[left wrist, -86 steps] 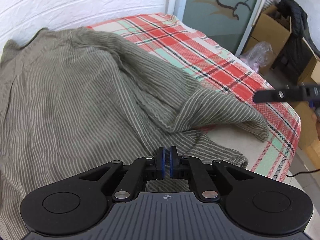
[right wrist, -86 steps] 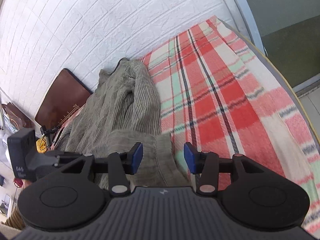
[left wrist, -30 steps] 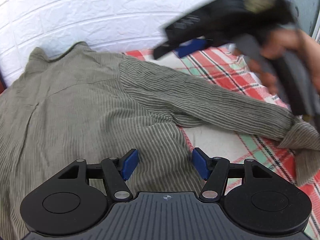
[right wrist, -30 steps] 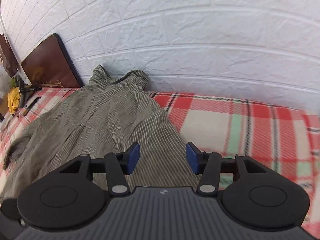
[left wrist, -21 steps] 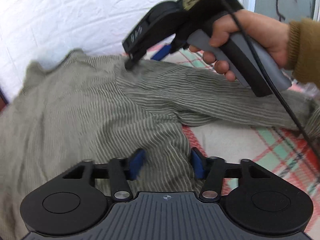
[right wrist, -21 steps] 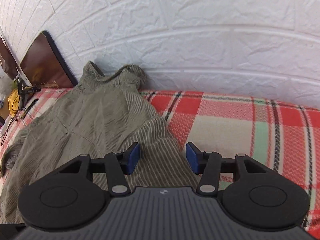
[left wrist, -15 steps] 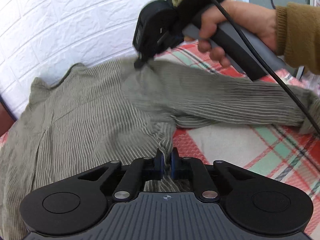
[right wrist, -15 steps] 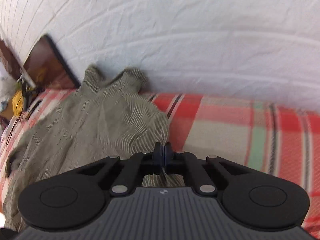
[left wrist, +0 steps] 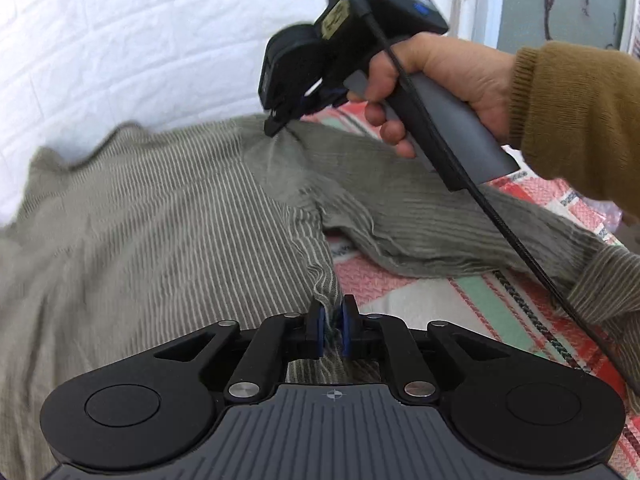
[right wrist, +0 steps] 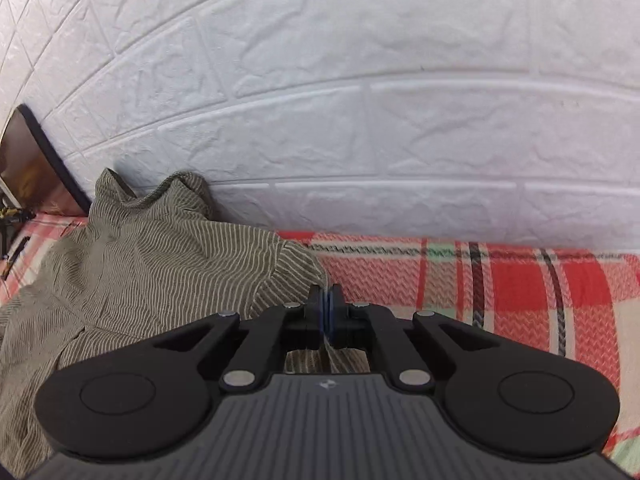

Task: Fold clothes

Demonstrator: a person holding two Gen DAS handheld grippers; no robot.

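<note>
A: Which step is going on here?

B: Both grippers are taking hold along one side of the striped shirt [left wrist: 160,216], which is lying spread on the plaid blanket [left wrist: 500,312] against the white brick wall [right wrist: 360,100]. I am reading it as the start of folding that side — sleeve included — in over the body.

A: What is the left gripper [left wrist: 331,330] doing?

B: Its blue pads are standing a small gap apart with a pinch of side seam bunched between them, and the jaws are easing open. The cloth is still pressed there, as far as the left wrist view shows.

A: And the right gripper [right wrist: 327,316]?

B: Its jaws are closed nearly tight on a thin fold at the shoulder. In the left view the person's hand [left wrist: 432,80] is holding it at about one o'clock, its tip dug into the fabric where the sleeve [left wrist: 440,224] is running off toward three o'clock.

A: What is the next move calling for?

B: Probably both hands lifting together and carrying the edge toward nine o'clock, keeping the cloth taut — the loosening left grip may be letting the seam slip.

A: What is differing from a second ago?

B: Both sets of jaws were standing wide over the cloth then; now both are pinching it. The right gripper was hovering above the sleeve and is now down on the shoulder.
</note>
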